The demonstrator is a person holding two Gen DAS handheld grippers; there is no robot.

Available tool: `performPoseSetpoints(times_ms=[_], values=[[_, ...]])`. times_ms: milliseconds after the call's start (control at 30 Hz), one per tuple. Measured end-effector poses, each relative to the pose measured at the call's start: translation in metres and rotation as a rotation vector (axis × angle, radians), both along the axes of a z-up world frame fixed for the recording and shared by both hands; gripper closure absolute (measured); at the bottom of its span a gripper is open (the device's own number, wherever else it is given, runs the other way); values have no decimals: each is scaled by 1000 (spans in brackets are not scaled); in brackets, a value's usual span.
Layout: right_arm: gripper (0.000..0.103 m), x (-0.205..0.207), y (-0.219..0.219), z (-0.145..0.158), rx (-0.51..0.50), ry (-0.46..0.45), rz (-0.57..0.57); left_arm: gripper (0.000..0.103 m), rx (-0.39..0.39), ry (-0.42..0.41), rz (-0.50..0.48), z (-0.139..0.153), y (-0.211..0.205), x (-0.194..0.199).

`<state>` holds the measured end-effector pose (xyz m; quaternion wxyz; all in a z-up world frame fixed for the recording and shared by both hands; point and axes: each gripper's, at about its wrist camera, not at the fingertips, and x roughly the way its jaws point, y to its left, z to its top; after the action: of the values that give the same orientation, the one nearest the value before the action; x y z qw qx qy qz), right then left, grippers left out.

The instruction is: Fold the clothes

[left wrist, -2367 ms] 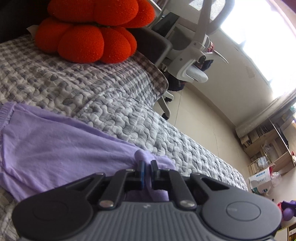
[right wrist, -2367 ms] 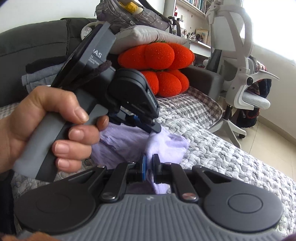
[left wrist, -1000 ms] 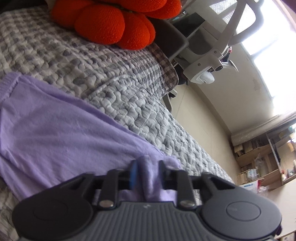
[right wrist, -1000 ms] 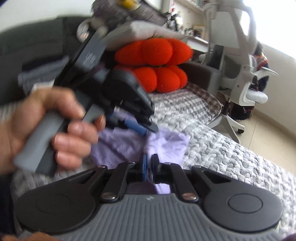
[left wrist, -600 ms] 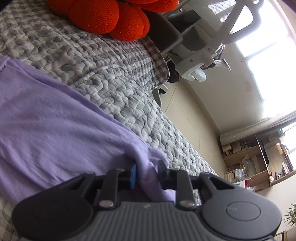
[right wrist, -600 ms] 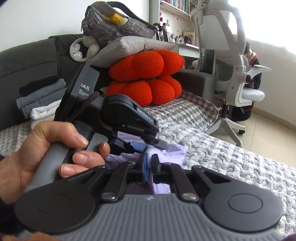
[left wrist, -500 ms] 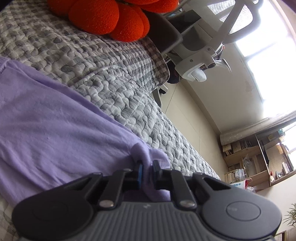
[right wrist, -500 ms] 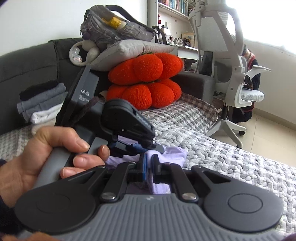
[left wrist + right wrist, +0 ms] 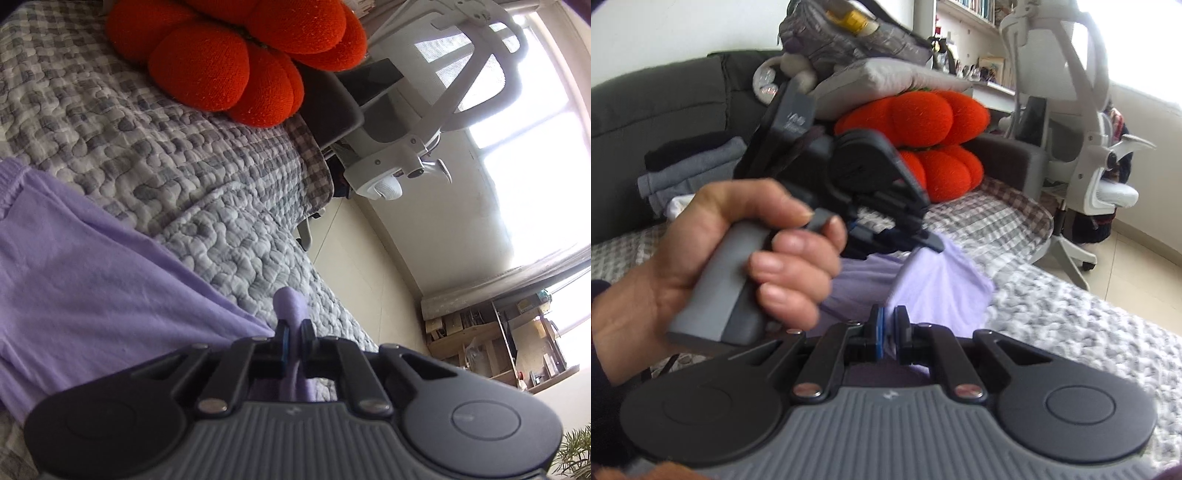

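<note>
Folding is only beginning, by my reading: the left gripper [image 9: 293, 334] and right gripper [image 9: 889, 320] are each pinching an edge of the purple garment [image 9: 92, 288], which is lying mostly flat on the quilt [image 9: 229, 236] ahead of them. Beyond, an orange cushion [image 9: 236, 55] and office chair [image 9: 436, 103] are standing clear; nothing is blocking the fold.

lilac garment [image 9: 92, 295], grey-and-white checked quilt [image 9: 166, 155], orange-red cushion [image 9: 229, 55], white office chair [image 9: 424, 122], black-and-grey grippers [image 9: 888, 317]
</note>
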<state>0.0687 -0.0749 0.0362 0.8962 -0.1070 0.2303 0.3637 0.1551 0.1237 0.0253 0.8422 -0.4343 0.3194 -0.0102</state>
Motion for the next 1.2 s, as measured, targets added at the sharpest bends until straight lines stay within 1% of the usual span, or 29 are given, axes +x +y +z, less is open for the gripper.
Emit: performPoseSetpoints(times_ms=[33,200,267,400,467,533,600,700,833,867,900,967,1000,1133,1200], values=[[96,0,5,-2,-4,9,-1,97,2,3,0,0,3,1],[96,9,21,-8,50,120,-34,98,-4,20,-24,-6,23,4],[96,12,26,-9,66,143,-43,98,-5,26,-34,-8,31,6],[96,19,32,-10,106,202,-49,98,56,-1,-35,1,44,2],[96,20,37,-10,118,229,-53,99,61,-25,-31,5,51,-1],[96,21,43,-11,143,272,-60,101,67,-33,-32,5,58,-3],[96,23,47,-10,158,291,-74,101,73,-40,-32,5,65,-4],[96,23,55,-11,169,304,-98,101,70,-17,-55,-2,73,-3],[96,24,54,-13,202,339,-129,98,37,43,-92,-12,78,-7],[96,23,52,-11,209,335,-132,90,25,49,-103,-13,79,-9],[96,23,50,-8,216,331,-136,76,15,53,-110,-14,79,-11],[96,24,48,-6,227,327,-138,63,-3,45,-104,-13,78,-15],[96,24,46,-4,232,326,-139,62,-10,43,-111,-13,76,-15],[96,26,44,-2,245,323,-144,58,-32,79,-156,-18,64,-11],[96,27,45,-1,250,319,-138,58,4,85,-172,-18,55,-8]])
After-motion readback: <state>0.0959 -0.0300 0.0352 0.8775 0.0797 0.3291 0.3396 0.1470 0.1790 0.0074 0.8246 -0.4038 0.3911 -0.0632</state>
